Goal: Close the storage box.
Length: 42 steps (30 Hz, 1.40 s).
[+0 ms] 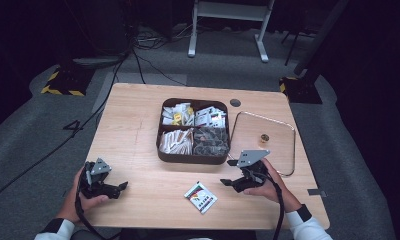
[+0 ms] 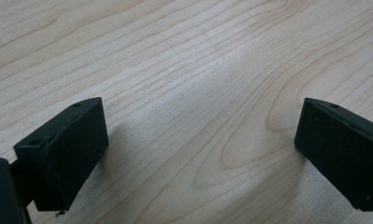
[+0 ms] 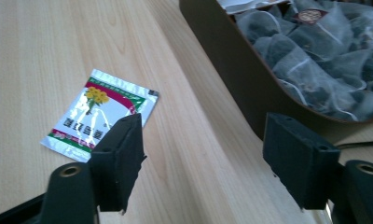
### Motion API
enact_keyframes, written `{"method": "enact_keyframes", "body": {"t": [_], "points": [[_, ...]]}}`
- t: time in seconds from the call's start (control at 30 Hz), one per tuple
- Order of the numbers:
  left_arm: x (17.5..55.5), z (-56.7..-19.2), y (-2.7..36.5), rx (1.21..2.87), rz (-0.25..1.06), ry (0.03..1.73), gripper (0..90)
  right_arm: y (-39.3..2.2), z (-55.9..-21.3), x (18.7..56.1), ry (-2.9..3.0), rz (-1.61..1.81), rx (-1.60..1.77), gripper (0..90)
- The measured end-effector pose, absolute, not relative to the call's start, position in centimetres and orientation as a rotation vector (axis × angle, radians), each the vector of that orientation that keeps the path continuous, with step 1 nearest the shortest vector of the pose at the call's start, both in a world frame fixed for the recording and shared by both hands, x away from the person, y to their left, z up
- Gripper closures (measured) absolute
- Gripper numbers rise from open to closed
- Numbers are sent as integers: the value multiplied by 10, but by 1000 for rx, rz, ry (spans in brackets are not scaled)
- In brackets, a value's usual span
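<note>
A silver sachet (image 1: 200,196) (image 3: 98,114) with a yellow flower and a red band lies flat on the wooden table near the front edge. My right gripper (image 1: 229,173) (image 3: 203,154) is open and holds nothing. It hovers just right of the sachet and in front of the brown divided box (image 1: 193,157) (image 3: 231,79). My left gripper (image 1: 115,189) (image 2: 198,140) is open over bare wood at the table's front left, with nothing between its jaws. The box holds white packets, paper sachets and mesh tea bags (image 3: 310,51) in four compartments.
A shiny metal-rimmed tray (image 1: 288,125) lies right of the box with a small gold object (image 1: 264,137) in it. A dark round grommet (image 1: 235,102) sits behind the box. Cables and stand legs are on the floor beyond the table.
</note>
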State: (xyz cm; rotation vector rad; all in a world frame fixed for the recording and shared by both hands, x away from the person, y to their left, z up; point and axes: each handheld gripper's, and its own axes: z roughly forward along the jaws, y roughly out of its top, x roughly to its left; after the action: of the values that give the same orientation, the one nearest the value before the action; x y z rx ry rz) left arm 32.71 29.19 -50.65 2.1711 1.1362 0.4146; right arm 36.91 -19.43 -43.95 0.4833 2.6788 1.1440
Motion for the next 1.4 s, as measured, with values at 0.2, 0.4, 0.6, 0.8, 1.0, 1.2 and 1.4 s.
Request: {"method": "enact_keyframes", "body": {"t": [0.2,0.4,0.6,0.8,1.0,1.2,1.4], "points": [[327,-506,292,2171,415,1136,29,-207,-434,373,2630,1127,520,276],[327,-506,292,2171,415,1137,29,-224,-432,382,2581,1123,584,274],[327,-506,292,2171,415,1137,29,-238,-434,392,2547,1121,664,283],[327,-506,292,2171,415,1137,29,-255,-432,405,2494,1082,744,281],[327,-506,292,2171,415,1137,29,-264,-433,413,2462,1038,788,284],[327,-506,292,2170,415,1138,29,-275,-439,426,2430,980,846,286],[327,-506,292,2170,415,1138,29,-293,-445,445,2383,965,947,292]]}}
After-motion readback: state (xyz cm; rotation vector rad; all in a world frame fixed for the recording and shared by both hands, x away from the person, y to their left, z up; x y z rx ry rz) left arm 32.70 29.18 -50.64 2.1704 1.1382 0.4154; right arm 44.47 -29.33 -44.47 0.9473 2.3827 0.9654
